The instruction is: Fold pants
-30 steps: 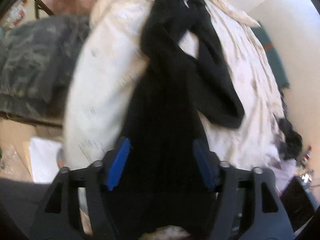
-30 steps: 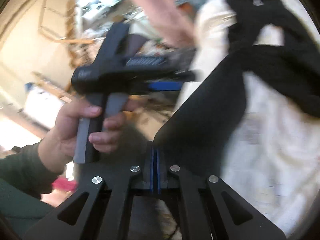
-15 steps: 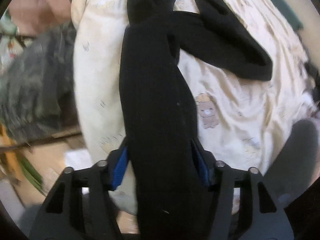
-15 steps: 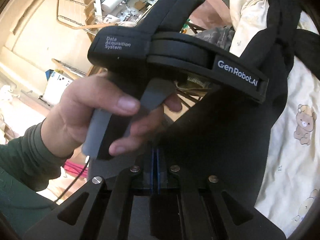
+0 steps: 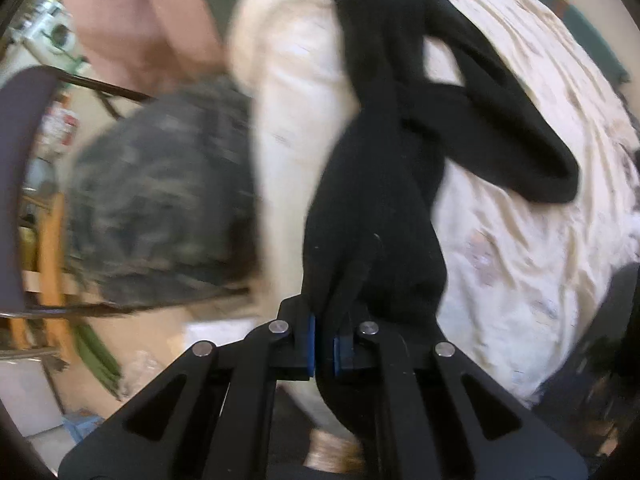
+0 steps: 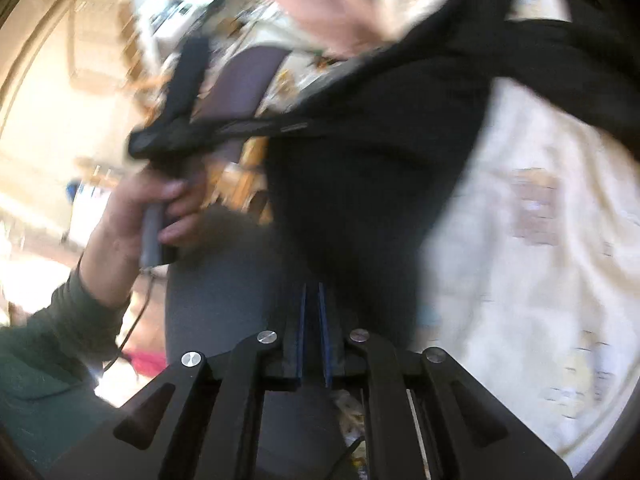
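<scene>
Barely begun: left gripper (image 5: pixel 324 344) and right gripper (image 6: pixel 312 336) both pinched on black pants (image 5: pixel 376 184), legs sprawled across bedsheet (image 5: pixel 520 240), unfolded.

Pants (image 5: pixel 380 184) plain black, centre of left wrist frame; small pale tag near top edge. Bed sheet (image 5: pixel 532 240) cream, faint brown bear prints, right side. Blanket (image 5: pixel 160 200) mottled grey-green camouflage, left. Left gripper (image 5: pixel 324 344) black, blue pads (image 5: pixel 311 342), silver bolts. Right gripper (image 6: pixel 312 340) black, blue pads (image 6: pixel 325 344), bottom centre of right wrist frame. Sleeve (image 6: pixel 52 344) dark green, lower left. Pink cloth (image 5: pixel 132 20) upper left
</scene>
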Demonstrator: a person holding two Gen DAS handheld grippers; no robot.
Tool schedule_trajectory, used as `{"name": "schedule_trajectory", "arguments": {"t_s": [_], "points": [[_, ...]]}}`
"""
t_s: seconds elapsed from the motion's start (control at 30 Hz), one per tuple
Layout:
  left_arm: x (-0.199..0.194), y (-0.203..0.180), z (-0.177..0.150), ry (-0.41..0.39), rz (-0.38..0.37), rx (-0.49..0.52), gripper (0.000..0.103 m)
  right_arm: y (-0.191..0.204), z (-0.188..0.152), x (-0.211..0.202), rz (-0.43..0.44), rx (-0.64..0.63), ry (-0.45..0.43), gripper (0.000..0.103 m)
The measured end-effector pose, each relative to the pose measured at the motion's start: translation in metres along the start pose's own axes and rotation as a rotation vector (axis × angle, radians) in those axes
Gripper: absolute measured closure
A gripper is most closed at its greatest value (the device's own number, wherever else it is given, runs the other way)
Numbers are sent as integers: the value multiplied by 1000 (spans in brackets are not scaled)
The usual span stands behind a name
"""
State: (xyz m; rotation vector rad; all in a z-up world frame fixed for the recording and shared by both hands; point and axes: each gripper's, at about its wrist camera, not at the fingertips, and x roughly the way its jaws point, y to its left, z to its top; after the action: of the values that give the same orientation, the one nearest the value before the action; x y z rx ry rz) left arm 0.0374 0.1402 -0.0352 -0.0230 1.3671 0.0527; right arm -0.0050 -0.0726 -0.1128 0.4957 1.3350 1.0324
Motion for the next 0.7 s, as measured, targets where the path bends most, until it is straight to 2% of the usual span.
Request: {"name": "schedule_trajectory", "arguments": {"t_s": [0.07, 0.13, 0.2, 0.3, 0.47, 0.53, 0.57, 0.6, 0.67, 0.7], "points": [[-3, 15, 5, -13, 78, 5, 99, -22, 10, -5, -87, 63, -42, 92], [-1, 25, 8, -15, 130, 11, 99, -42, 16, 0, -143, 140, -56, 81], [1, 35, 9, -11, 125, -18, 99, -61, 20, 15, -139, 230, -49, 48], [8, 40, 9, -4, 123, -39, 99, -70, 24, 40, -125, 295, -56, 46], [6, 35, 7, -8, 110, -35, 99, -65, 24, 94, -127, 342, -29, 47], [5, 33, 8, -6, 105, -36, 99, -63, 22, 115, -123, 344, -4, 49], [5, 32, 8, -4, 101, -37, 99, -61, 21, 121, -112, 339, 2, 54], [4, 31, 8, -2, 99, -37, 99, -56, 20, 126, -106, 309, 5, 73], [3, 30, 9, 0, 80, -42, 99, -45, 19, 125, -100, 245, 18, 100], [1, 31, 9, 2, 57, -53, 99, -36, 18, 116, -110, 194, -1, 101]]}}
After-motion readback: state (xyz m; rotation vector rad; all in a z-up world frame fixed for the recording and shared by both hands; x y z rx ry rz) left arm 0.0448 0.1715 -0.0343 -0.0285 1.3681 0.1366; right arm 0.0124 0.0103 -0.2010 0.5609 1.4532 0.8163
